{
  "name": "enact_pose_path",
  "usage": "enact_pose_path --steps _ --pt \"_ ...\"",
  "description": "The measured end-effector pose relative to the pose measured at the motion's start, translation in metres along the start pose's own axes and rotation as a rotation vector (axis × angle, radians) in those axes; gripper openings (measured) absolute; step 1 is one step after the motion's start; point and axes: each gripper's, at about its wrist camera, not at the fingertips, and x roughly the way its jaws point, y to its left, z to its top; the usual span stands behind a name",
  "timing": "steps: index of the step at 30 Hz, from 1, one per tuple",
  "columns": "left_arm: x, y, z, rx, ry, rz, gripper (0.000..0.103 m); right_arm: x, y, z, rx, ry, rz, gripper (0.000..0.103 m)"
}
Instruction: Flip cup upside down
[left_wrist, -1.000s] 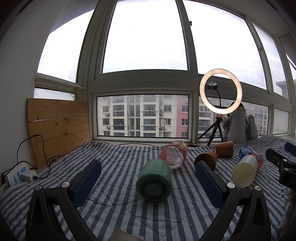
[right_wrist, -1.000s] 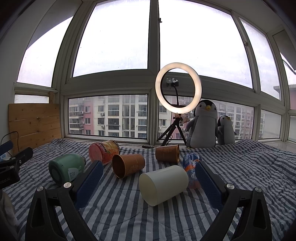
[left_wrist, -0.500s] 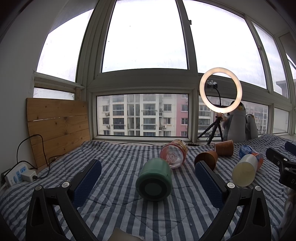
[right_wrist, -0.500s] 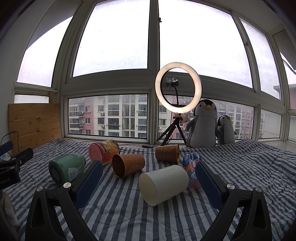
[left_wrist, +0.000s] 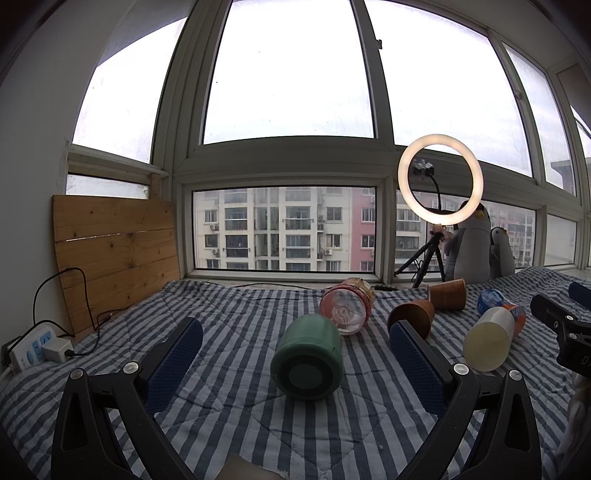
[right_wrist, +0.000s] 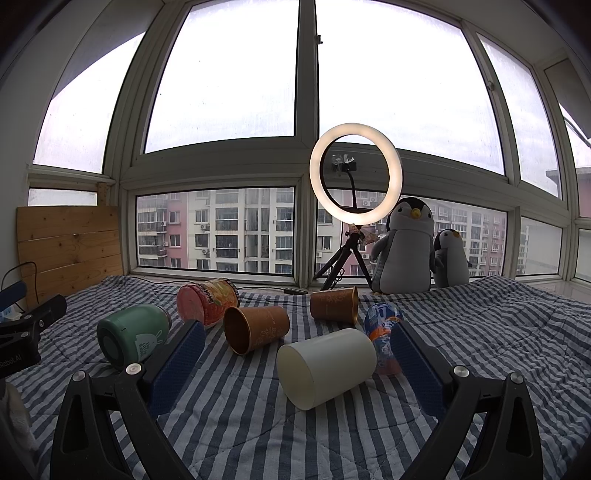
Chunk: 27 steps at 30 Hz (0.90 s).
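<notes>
Several cups lie on their sides on a blue-striped quilt (left_wrist: 229, 321). A green cup (left_wrist: 307, 356) lies base toward me, between the fingers of my open left gripper (left_wrist: 295, 354) and a little beyond them. A white cup (right_wrist: 327, 365) lies mouth toward me between the fingers of my open right gripper (right_wrist: 297, 354). Both grippers are empty. The green cup also shows in the right wrist view (right_wrist: 133, 338). The white cup also shows in the left wrist view (left_wrist: 488, 343).
A pink-lidded clear tub (left_wrist: 346, 306), two brown paper cups (right_wrist: 255, 328) (right_wrist: 334, 304) and a blue-orange can (right_wrist: 384, 338) lie behind. A ring light on a tripod (right_wrist: 355, 177), two penguin toys (right_wrist: 404, 251), a wooden board (left_wrist: 114, 247) and a power strip (left_wrist: 33, 347) stand around.
</notes>
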Motion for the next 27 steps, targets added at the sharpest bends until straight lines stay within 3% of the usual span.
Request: enact_pose_path --steps 27 --pt "0.011 -0.005 -0.012 0.005 0.031 -0.001 0.103 0.001 0.000 0.000 0.002 0.002 0.000 0.100"
